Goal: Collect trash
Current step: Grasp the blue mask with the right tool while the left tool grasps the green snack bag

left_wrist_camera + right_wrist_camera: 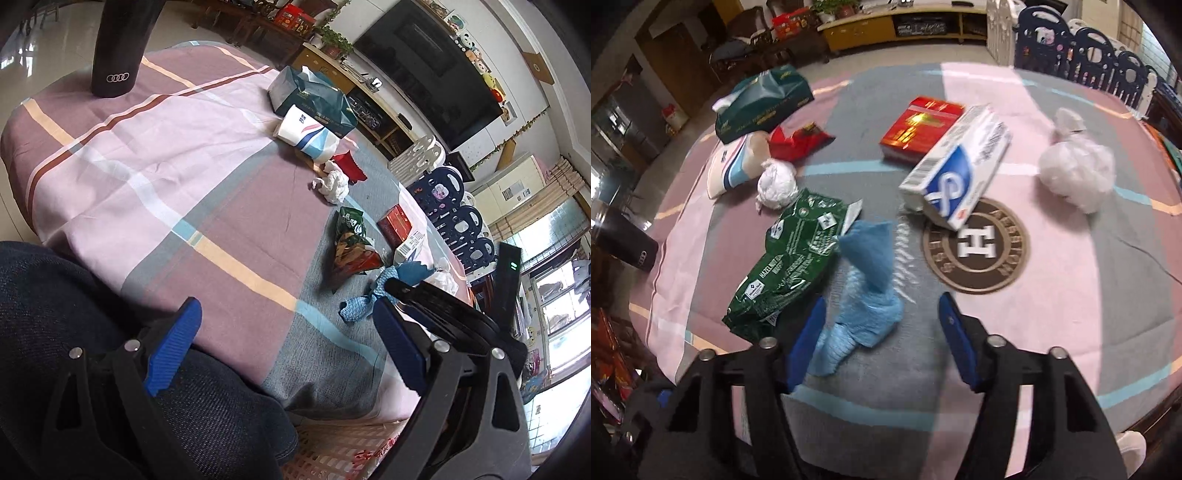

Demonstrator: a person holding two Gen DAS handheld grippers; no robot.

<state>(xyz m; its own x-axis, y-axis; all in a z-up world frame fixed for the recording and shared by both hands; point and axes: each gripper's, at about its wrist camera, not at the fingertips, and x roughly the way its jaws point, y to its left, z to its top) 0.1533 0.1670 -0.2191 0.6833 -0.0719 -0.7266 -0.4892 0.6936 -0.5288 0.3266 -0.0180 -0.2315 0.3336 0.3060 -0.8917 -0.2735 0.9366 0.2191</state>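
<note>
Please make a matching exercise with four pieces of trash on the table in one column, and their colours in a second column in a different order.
Things:
1. snack bag
2. crumpled cloth
3. flat box
4. tissue ball

Colours:
A. white
B. red
C. dark green
D. light blue

Pairs: 1-C, 2-D, 3-B, 4-A
</note>
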